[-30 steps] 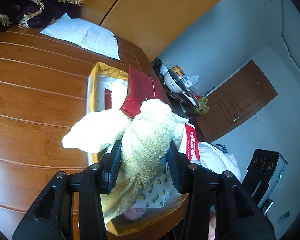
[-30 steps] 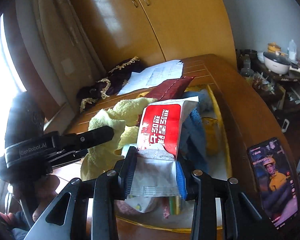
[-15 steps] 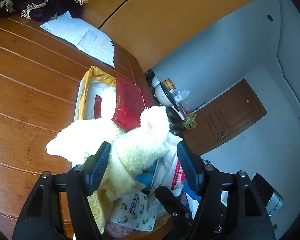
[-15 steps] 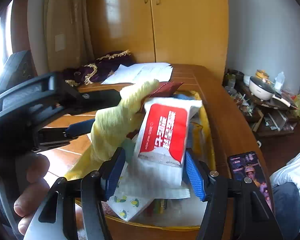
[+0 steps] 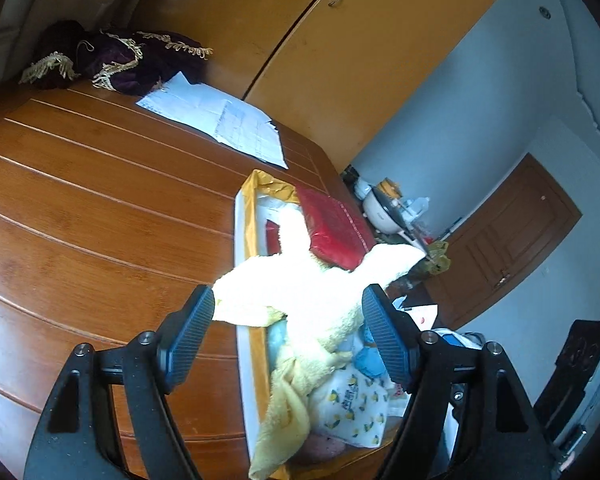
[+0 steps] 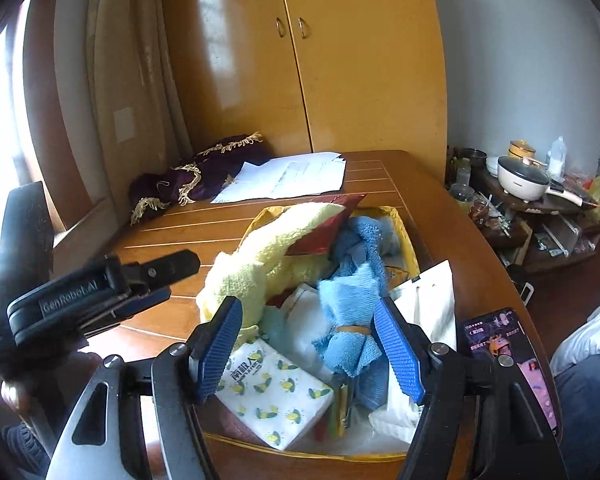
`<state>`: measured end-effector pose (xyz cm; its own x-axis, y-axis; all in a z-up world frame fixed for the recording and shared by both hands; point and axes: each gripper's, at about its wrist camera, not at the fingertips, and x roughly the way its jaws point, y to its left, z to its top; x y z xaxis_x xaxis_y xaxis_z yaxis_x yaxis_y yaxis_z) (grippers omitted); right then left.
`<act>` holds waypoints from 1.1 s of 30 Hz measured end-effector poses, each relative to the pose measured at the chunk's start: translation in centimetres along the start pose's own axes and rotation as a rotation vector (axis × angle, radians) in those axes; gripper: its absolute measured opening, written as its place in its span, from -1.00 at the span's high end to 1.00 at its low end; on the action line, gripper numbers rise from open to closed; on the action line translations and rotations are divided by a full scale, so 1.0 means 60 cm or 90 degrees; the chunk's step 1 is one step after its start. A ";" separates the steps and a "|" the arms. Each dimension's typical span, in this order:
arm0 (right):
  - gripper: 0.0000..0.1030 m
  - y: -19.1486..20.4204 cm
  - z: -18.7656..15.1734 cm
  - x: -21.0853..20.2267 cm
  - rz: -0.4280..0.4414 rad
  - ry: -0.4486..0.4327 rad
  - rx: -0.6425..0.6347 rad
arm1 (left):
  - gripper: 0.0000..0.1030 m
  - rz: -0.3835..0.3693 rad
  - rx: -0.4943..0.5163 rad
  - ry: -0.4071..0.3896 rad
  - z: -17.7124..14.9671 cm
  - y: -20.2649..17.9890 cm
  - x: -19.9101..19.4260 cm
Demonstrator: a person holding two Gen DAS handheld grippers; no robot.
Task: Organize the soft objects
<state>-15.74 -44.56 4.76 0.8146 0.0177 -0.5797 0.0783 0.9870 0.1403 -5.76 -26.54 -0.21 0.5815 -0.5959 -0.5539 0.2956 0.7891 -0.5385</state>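
I'm holding the left gripper [image 5: 288, 330] spread wide, gripping nothing | right gripper [image 6: 314, 350] also gaping, empty | yellow towel [image 5: 300, 292] is lying draped over the yellow tray's [image 6: 404, 224] edge | blue towel [image 6: 352, 292] is resting inside it.

Both tools are black, built alike. The left gripper [image 5: 288, 336] has two angular black arms with triangular cut-outs, a silver screw head on each knuckle, and dark blue ribbed pads [image 5: 190, 334] at the tips. The right gripper [image 6: 310, 346] has the same arms, screws and brighter blue ribbed pads [image 6: 398, 352]. In the right wrist view, at 9 o'clock, the left tool's black body carries pale "GenRobot.AI" lettering [image 6: 70, 294], with a hand [image 6: 18, 392] on its handle.
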 end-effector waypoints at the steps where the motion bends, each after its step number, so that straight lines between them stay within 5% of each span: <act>1: -0.38 0.003 0.000 0.000 0.002 0.000 0.000 | -0.47 0.010 0.010 0.003 -0.002 -0.002 -0.003; 10: -0.47 0.011 -0.007 -0.001 0.089 0.012 0.013 | -0.60 0.134 0.087 -0.059 -0.020 -0.019 -0.044; 17: -0.48 0.006 -0.011 0.005 0.150 0.055 0.045 | -0.60 0.215 0.175 -0.016 -0.030 -0.016 -0.034; 33: -0.48 0.035 -0.016 0.020 0.129 0.078 0.006 | -0.60 0.214 0.175 -0.022 -0.037 -0.013 -0.041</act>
<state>-15.16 -42.28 3.57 0.7384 0.2352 -0.6320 -0.0735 0.9597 0.2712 -9.09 -26.00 0.16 0.7035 -0.2969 -0.6457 0.2735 0.9517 -0.1396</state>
